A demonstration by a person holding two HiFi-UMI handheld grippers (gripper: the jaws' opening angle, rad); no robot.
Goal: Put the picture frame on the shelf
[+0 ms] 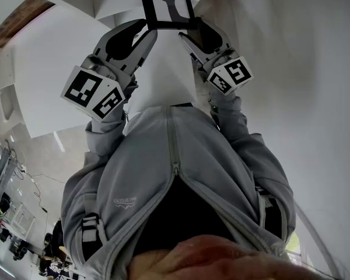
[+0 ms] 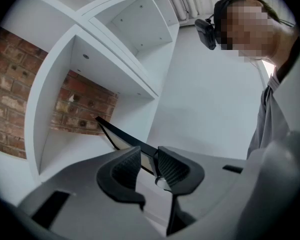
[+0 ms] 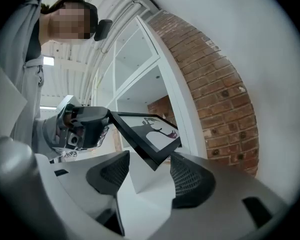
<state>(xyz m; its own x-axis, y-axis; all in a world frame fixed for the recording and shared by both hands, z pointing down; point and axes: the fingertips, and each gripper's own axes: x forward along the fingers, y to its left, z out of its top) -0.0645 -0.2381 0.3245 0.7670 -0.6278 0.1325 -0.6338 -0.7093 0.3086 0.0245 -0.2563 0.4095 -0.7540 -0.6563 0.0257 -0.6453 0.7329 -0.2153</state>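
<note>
Now, count it up: one picture frame (image 1: pixel 169 4), two grippers and one white shelf (image 2: pixel 115 74) with several open compartments in front of a brick wall (image 2: pixel 80 109). One person in a grey hoodie (image 1: pixel 181 174) has both grippers raised, and the frame sits up between their tips, at the mouth of the shelf compartment with the brick back. The left gripper (image 1: pixel 150 28) has its jaws closed on the frame's lower corner. In the left gripper view the black edge (image 2: pixel 126 136) runs away from between the pads (image 2: pixel 172 166) into the compartment. From the other side you see that gripper (image 3: pixel 102 121) clamped on the frame's far corner. The right gripper (image 1: pixel 189 28) has its jaws spread wide. In the right gripper view the frame's near corner (image 3: pixel 150 134) hangs in the gap between the two pads (image 3: pixel 190 179) with space on each side, so nothing is squeezed there. The frame's printed face, a black deer silhouette on white, is turned back toward the person, and in the head view the deer stands with antlers uppermost. Its bottom edge runs across from one gripper to the other. The sides rise out of the top of the head view, so which side is the long one I can't tell. Whether the frame touches a shelf board isn't clear either.
</note>
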